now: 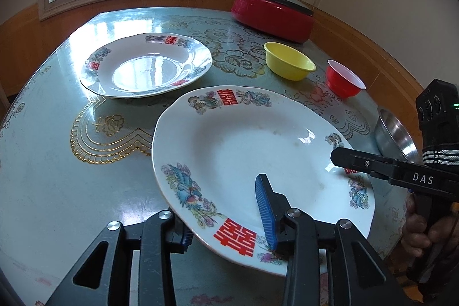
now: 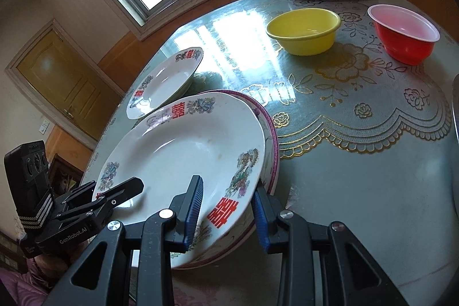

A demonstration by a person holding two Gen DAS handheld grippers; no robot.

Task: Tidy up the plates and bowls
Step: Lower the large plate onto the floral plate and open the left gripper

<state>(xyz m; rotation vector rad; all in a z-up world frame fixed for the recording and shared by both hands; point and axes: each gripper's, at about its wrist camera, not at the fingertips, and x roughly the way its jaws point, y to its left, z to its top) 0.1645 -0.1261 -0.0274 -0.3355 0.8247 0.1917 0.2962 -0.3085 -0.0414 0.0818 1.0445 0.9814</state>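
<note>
- Straddling the near rim of the plate (image 1: 229, 159), the left hand-held gripper (image 1: 226, 217) has one blue pad on the plate's upper face and the other under the rim; whether the pads are pinching it or only set around it I cannot tell.
- Right hand-held gripper (image 2: 229, 208) straddles the rim of the same plate from the opposite side, one pad inside the well and one outside, with the rim between them; its jaws look parted and its grip is likewise unclear.
- From the right wrist view, the plate sits tilted on top of a pink-rimmed dish (image 2: 271, 134), so the two are already nested at this spot, directly ahead of both grippers.
- Both grippers are at the plate; neither is nearer.
- Second plate (image 1: 146, 65) lies flat on the counter (image 1: 57, 162), ahead and to the left of the left gripper, apart from the near plate. It is empty.
- Stacking, I judge, turns on that forward-left direction: the near plate would travel away and leftward, or the far one would come back.
- Yellow bowl (image 1: 288, 60) and red bowl (image 1: 344, 82) stand ahead and to the right, near each other but apart, both empty.
- Steel bowl (image 1: 393, 134) sits at the far right, partly hidden behind the right gripper.
- Red pot (image 1: 272, 16) with its lid on stands farthest ahead.
</note>
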